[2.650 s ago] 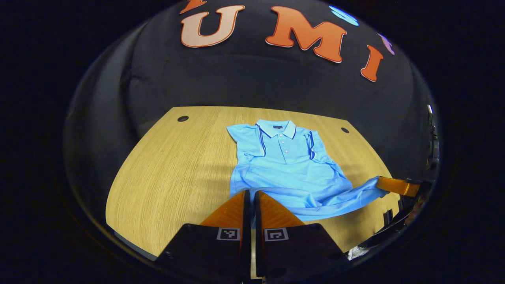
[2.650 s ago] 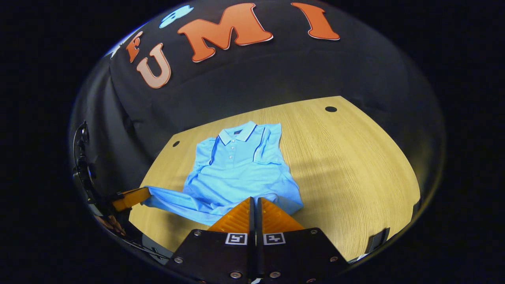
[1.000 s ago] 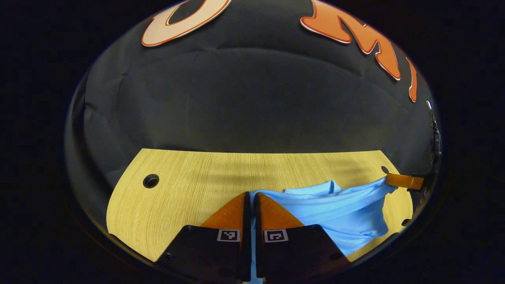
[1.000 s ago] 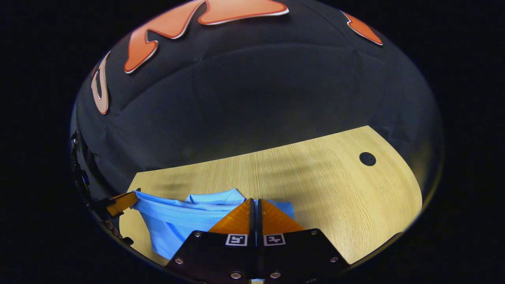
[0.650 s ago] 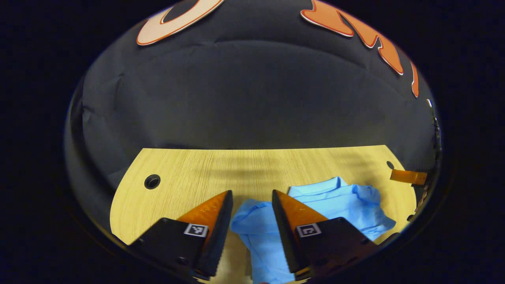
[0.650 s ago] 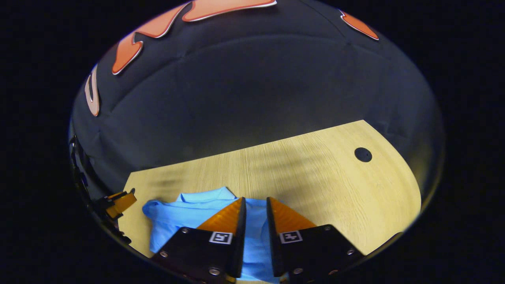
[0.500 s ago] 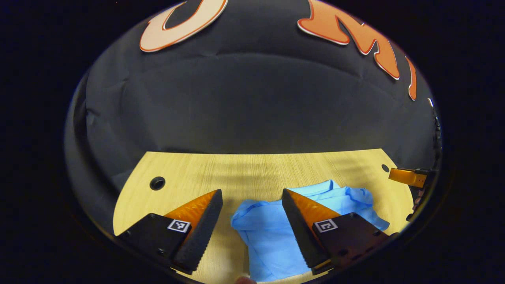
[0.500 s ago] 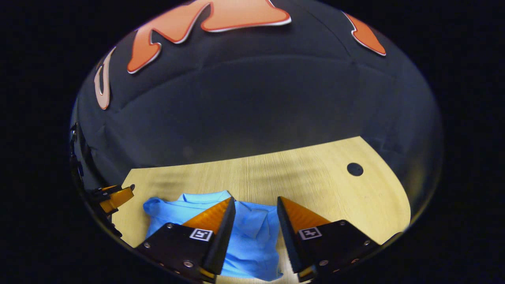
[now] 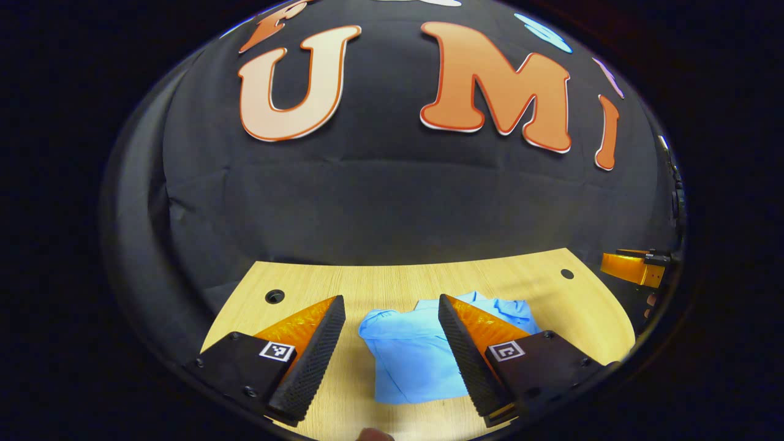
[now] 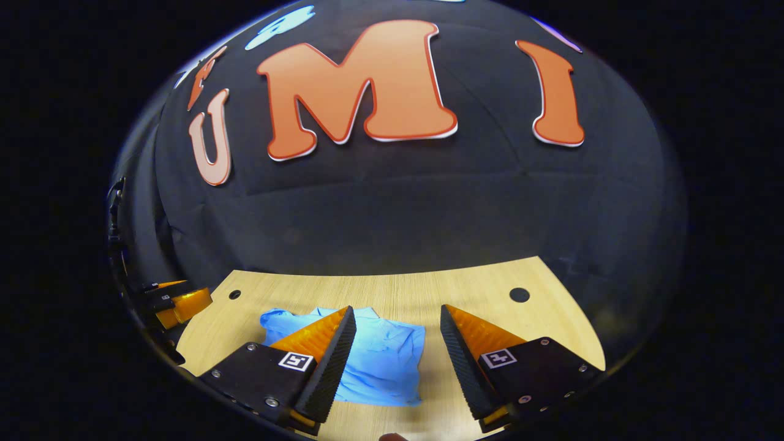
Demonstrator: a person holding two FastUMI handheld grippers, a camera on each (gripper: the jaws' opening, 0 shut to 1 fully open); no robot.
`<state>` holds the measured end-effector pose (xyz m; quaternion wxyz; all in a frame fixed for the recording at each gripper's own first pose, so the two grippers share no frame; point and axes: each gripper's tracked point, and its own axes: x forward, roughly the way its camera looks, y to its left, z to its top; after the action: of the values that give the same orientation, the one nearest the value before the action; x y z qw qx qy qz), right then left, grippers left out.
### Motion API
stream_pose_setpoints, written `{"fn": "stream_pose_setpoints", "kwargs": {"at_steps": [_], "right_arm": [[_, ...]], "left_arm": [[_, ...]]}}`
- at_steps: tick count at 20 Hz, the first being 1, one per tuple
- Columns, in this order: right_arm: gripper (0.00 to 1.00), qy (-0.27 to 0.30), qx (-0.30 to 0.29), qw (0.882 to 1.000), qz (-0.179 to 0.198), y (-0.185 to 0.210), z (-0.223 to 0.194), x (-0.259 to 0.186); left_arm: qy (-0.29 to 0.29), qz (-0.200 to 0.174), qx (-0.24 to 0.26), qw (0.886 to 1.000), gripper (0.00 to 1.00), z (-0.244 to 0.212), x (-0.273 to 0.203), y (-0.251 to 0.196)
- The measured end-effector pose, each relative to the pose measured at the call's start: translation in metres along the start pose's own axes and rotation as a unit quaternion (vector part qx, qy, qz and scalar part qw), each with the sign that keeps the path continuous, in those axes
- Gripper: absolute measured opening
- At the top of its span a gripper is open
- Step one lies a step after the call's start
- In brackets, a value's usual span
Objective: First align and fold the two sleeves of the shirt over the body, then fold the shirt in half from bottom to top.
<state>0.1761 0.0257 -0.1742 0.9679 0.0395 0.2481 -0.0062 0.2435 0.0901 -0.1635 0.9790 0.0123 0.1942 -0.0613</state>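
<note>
The light blue shirt lies folded into a compact, roughly rectangular bundle on the wooden table, in the lower middle of the left gripper view; its collar edge peeks out at the bundle's far side. In the right gripper view the same shirt sits in the lower left-centre of the frame, partly behind that gripper's left finger. 2.6 s ago the shirt was spread out, sleeves folded in, with its hem pinched at both bottom corners; a second ago the hem was carried up over the collar, and now the fabric has been let go and rests flatter and smoother than half a second ago.

The left gripper has its jaws spread wide and grasps nothing; the shirt shows between its fingers but apart from them. The right gripper is likewise released, jaws wide, nothing between them. Both were clenched on the hem a second ago. Both cameras have since risen and pulled back, so the table looks smaller and lower in each frame.

The right gripper also shows at the right edge of the left gripper view, and the left gripper at the lower left edge of the right gripper view. Dark round holes mark the table's far corners.
</note>
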Motion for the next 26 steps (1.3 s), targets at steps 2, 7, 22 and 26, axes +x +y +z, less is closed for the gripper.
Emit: {"fn": "stream_pose_setpoints", "kwargs": {"at_steps": [2,7,22,26], "right_arm": [[0.84,-0.019,-0.009,1.0,0.002,-0.001,0.008,-0.027],[0.84,-0.039,-0.013,0.999,0.021,-0.004,0.008,-0.099],[0.84,-0.09,-0.042,0.993,0.07,0.015,0.006,-0.209],[0.84,-0.101,-0.05,0.991,0.077,0.024,0.017,-0.212]], "left_arm": [[-0.02,0.007,0.011,1.0,0.99,0.006,-0.032,-0.007],[-0.051,0.008,0.017,0.999,0.99,0.01,-0.099,-0.03],[-0.154,0.037,0.008,0.987,0.99,0.03,-0.259,-0.054],[-0.178,0.04,0.002,0.983,0.99,0.049,-0.279,-0.045]]}}
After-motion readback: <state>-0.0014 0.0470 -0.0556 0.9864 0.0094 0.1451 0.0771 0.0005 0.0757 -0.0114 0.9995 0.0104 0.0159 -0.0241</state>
